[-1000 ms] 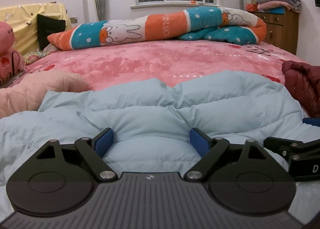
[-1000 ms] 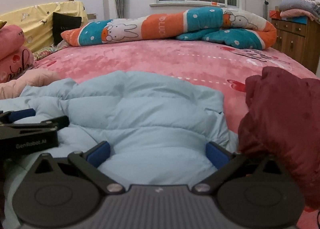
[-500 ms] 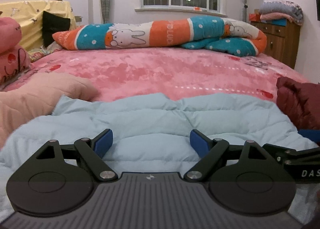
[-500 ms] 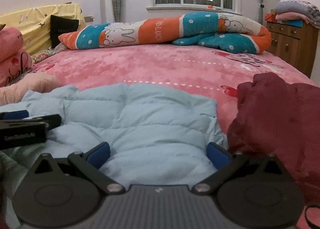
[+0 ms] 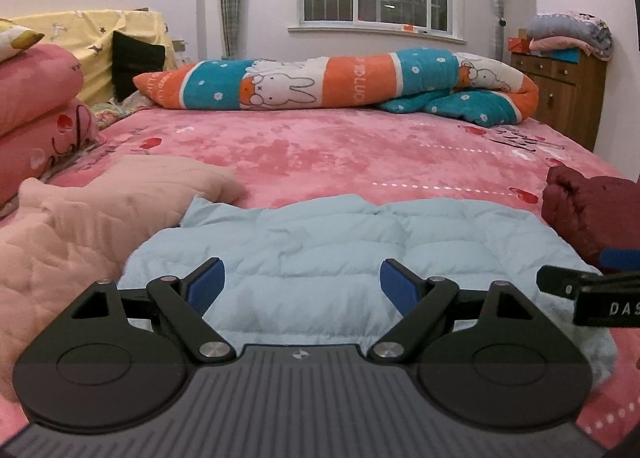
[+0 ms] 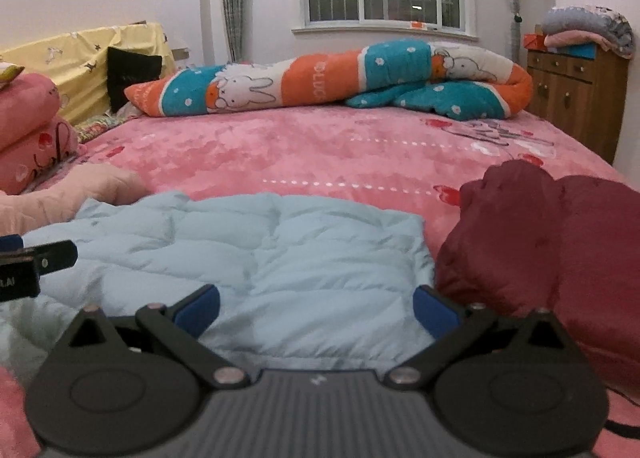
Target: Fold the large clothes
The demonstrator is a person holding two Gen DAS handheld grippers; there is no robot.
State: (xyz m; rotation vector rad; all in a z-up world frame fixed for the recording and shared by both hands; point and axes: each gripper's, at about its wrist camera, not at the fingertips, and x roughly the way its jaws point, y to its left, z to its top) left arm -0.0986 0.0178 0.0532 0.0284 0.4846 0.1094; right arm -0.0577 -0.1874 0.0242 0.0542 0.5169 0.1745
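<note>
A light blue puffer jacket point(image 5: 340, 242) point(image 6: 260, 250) lies folded flat on the pink bed point(image 5: 320, 145), just ahead of both grippers. My left gripper point(image 5: 302, 284) is open over the jacket's near edge, nothing between its blue pads. My right gripper point(image 6: 316, 308) is open too, above the jacket's near right part. Each gripper shows at the edge of the other's view: the right one point(image 5: 592, 290), the left one point(image 6: 32, 266).
A dark red padded garment point(image 6: 552, 250) point(image 5: 592, 213) lies bunched right of the jacket. A pale pink quilted garment point(image 5: 80, 225) lies to its left. A rolled rabbit-print blanket point(image 5: 320, 81) crosses the bed's far side. Pink pillows point(image 5: 36, 109) stack at left; a wooden dresser point(image 6: 576, 97) stands right.
Both grippers have drawn back and up from the blue jacket, which now lies flatter and farther ahead. Both stayed open.
</note>
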